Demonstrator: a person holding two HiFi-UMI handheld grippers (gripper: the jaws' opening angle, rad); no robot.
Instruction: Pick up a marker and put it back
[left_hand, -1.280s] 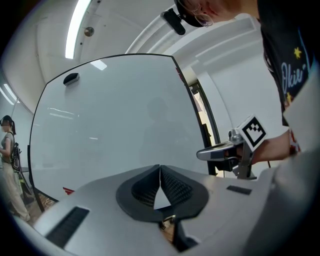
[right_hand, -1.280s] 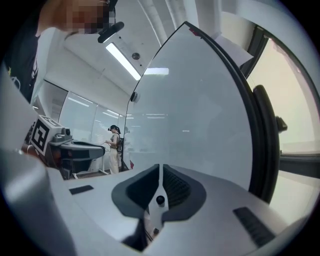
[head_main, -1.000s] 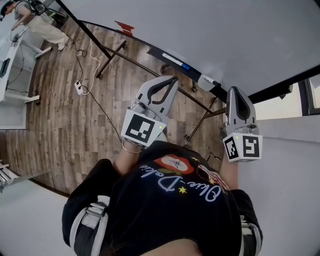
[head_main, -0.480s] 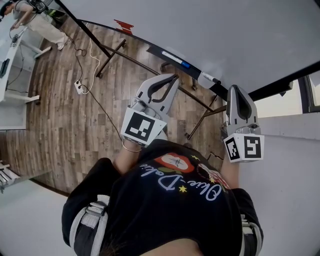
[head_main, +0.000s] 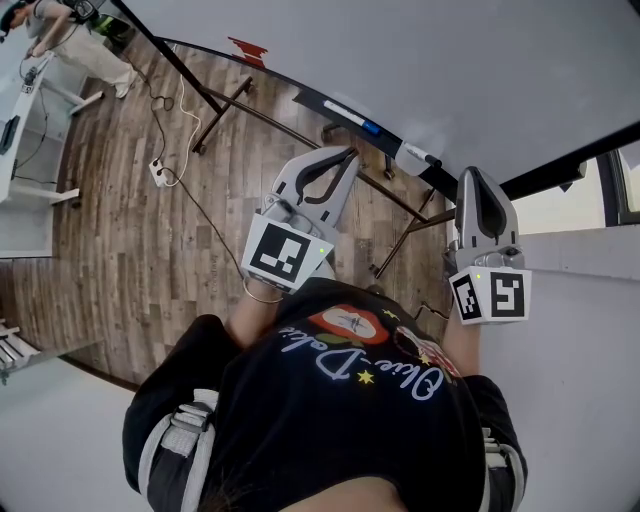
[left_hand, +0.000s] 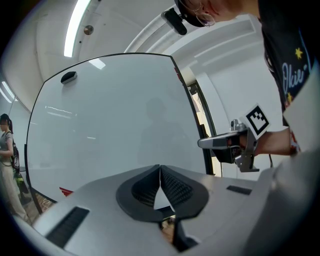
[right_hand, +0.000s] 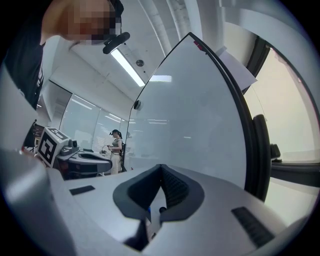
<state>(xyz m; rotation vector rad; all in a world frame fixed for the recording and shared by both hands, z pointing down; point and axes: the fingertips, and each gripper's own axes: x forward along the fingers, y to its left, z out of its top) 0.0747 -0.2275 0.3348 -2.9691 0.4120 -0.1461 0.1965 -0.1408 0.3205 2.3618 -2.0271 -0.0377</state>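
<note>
So, quick count of what's showing right now:

- Two grippers, one in each of the person's hands, both pointing toward the one big whiteboard (head_main: 450, 70).
- Left gripper (head_main: 347, 154): its jaws are sitting fully closed, tip to tip, and gripping nothing at all.
- Right gripper (head_main: 470, 176): same deal, jaws are pressing together with nothing between the pads.
- Two square-marker cubes, one per gripper: the left cube (head_main: 278, 255) and the right cube (head_main: 490, 296), both riding at the 6 o'clock end of their grippers in the head view.
- One marker (head_main: 352, 119), white with a blue end, is lying on the whiteboard's ledge (head_main: 312, 103). It's sitting at roughly 12 o'clock from the left gripper's tips, near them but not touching.
- One more white thing with a dark tip (head_main: 416, 158) is resting on the same ledge, at about 10 o'clock from the right gripper's tips. I can't tell if it's a second marker.
- One small red thing (head_main: 248, 52) is showing at the board's lower edge, toward 11 o'clock in the head view.
- One power strip (head_main: 158, 177) with a trailing cable is lying on the wood floor (head_main: 110, 230), around 9 o'clock.
- One other person (head_main: 80, 45) is standing way off at 10 o'clock.
</note>
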